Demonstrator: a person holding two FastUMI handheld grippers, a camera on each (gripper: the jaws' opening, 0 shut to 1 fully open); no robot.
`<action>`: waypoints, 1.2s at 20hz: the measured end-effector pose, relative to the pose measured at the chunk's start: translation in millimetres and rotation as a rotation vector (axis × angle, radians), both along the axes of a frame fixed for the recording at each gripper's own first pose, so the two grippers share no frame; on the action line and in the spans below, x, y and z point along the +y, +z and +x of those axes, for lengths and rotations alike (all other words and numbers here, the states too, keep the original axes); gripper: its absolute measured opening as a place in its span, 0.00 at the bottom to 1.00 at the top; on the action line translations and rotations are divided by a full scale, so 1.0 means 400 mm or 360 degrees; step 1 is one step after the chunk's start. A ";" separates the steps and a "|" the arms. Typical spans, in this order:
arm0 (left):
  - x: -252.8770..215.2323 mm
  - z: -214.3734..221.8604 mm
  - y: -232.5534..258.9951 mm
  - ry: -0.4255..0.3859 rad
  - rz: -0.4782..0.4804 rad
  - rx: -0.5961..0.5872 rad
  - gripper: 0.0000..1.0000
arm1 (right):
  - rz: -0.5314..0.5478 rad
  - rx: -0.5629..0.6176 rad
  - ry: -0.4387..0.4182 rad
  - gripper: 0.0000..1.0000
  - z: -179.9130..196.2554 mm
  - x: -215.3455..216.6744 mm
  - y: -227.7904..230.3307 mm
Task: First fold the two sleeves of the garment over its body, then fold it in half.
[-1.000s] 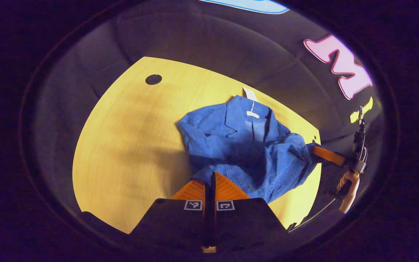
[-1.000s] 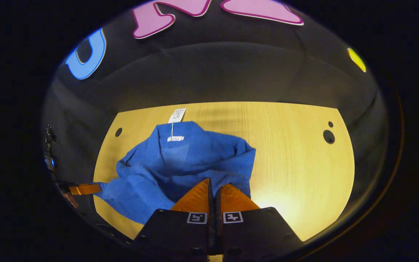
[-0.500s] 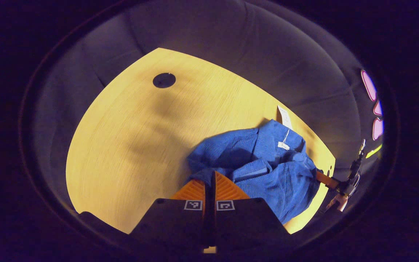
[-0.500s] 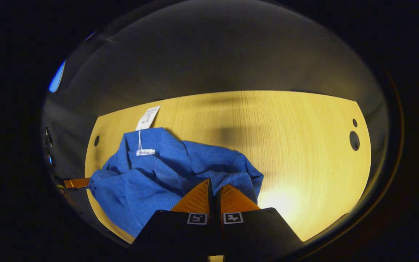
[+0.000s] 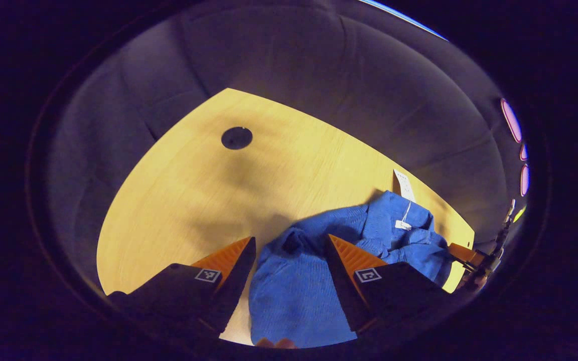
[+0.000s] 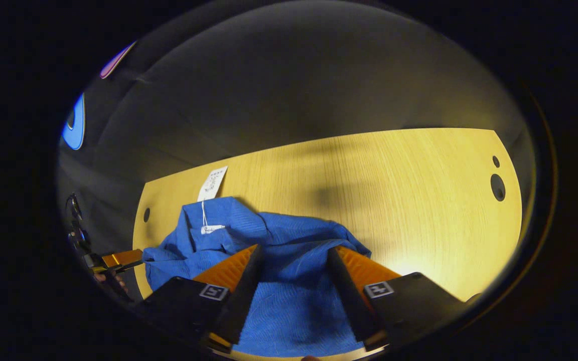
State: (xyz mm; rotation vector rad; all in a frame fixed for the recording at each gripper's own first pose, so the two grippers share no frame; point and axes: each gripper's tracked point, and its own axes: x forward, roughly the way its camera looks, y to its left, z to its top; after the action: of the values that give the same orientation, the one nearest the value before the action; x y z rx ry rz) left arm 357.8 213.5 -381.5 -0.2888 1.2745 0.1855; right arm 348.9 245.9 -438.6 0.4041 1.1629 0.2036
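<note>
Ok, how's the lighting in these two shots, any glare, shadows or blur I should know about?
Left gripper view: dim and warm, soft shadows across the table, fisheye bending its far edge, blue garment fairly sharp. Right gripper view: a bright glare patch on the table beside the garment, a faint shadow farther back, the booth wall dark.

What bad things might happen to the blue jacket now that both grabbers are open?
The blue jacket lies bunched, not flat, on the table, so a further fold might trap wrinkles. It sits near the table's front edge, so a tug might slide it off. The white tag sticks out past the collar and might snag. The left gripper and the right gripper are open above the cloth, so closing could pinch several layers.
</note>
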 end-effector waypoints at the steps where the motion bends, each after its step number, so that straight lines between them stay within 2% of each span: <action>1: -0.002 -0.003 0.014 0.0008 -0.0013 -0.0017 0.80 | -0.0018 -0.0052 0.0001 0.94 0.008 -0.009 0.017; 3: -0.004 0.000 0.038 0.0021 -0.0026 -0.0078 0.84 | -0.0055 -0.0190 -0.0018 0.95 0.037 -0.034 0.060; 4: -0.002 0.001 0.054 0.0024 -0.0023 -0.0116 0.83 | -0.0076 -0.0252 -0.0031 0.86 0.045 -0.044 0.087; 5: -0.005 0.002 0.069 0.0021 -0.0005 -0.0159 0.84 | -0.0094 -0.0311 -0.0038 0.95 0.049 -0.056 0.118; 8: -0.020 -0.012 0.149 -0.0129 0.0116 -0.0302 0.84 | -0.0176 -0.0535 -0.0029 0.95 0.043 -0.082 0.226; 9: -0.029 -0.022 0.174 -0.0203 0.0177 -0.0343 0.84 | -0.0210 -0.0602 -0.0009 1.00 0.026 -0.084 0.260; 10: -0.039 -0.034 0.204 -0.0263 0.0253 -0.0392 0.84 | -0.0244 -0.0662 0.0001 0.95 0.011 -0.083 0.293; 11: -0.056 -0.044 0.231 -0.0307 0.0299 -0.0439 0.84 | -0.0260 -0.0719 0.0020 0.95 -0.007 -0.074 0.328; 15: -0.190 -0.109 0.352 -0.0409 0.0274 -0.0616 0.84 | -0.0256 -0.0882 0.0045 0.95 -0.089 -0.039 0.475; 18: -0.276 -0.151 0.457 -0.0497 0.0252 -0.0794 0.84 | -0.0238 -0.1039 -0.0011 0.95 -0.155 -0.028 0.610; 24: -0.363 -0.295 0.681 -0.0692 0.0332 -0.1138 0.83 | -0.0308 -0.1398 -0.0064 0.95 -0.325 -0.039 0.877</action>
State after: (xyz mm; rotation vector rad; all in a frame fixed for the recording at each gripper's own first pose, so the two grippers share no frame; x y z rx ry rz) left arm 239.9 68.3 -108.9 0.1074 0.5759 -0.1520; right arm 219.0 230.4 -87.9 0.1300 0.3040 0.2004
